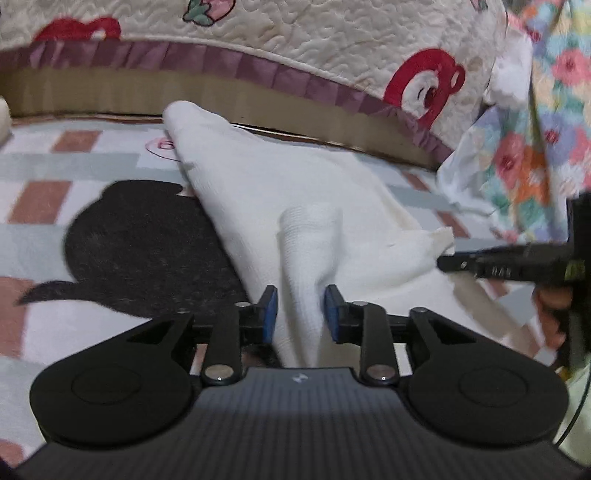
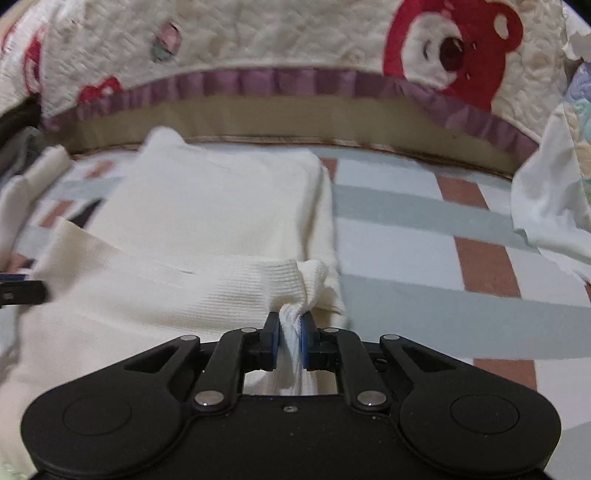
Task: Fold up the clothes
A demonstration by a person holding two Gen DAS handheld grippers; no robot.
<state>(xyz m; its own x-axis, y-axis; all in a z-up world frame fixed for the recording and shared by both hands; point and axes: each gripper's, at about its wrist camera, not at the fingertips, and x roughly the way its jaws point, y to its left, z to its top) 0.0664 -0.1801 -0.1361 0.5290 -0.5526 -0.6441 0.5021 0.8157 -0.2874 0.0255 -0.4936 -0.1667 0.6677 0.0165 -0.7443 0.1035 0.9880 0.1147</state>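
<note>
Item 1. Right gripper (image 2: 289, 341): nearest in the right wrist view. Jaws narrow, pinched on a bunched fold of the white garment's (image 2: 207, 206) ribbed edge. Seen side-on in the left wrist view at the garment's right edge, with part of a hand (image 1: 552, 310) behind it.

Item 2. Left gripper (image 1: 300, 312): jaws part-way apart, a raised ridge of the same cloth running up between the blue pads (image 1: 270, 314). Whether the pads actually press the cloth cannot be told; a gap shows on each side.

Item 3. White garment: ribbed knit, lying on the checked mat (image 2: 424, 229), near its far edge. The near portion is lifted and doubled toward the grippers; the far portion lies flat, reaching almost to the bed base. One corner or sleeve (image 1: 181, 114) trails to the far left.

Item 4. Checked mat: carries the garment; dark animal figure (image 1: 147, 251) printed left of it.

Item 5. Quilted bedspread (image 2: 280, 33), purple frill, red bear motifs: farthest, above the mat's far edge. Floral cloth (image 1: 535, 140) hangs at far right.

Handling note, as judgement: a fold seems in progress. It would go best with both grips level, the left one closed firmly before any lift, the held edge kept taut between them and carried square onto the flat far portion, avoiding the twist visible at the right pinch.
</note>
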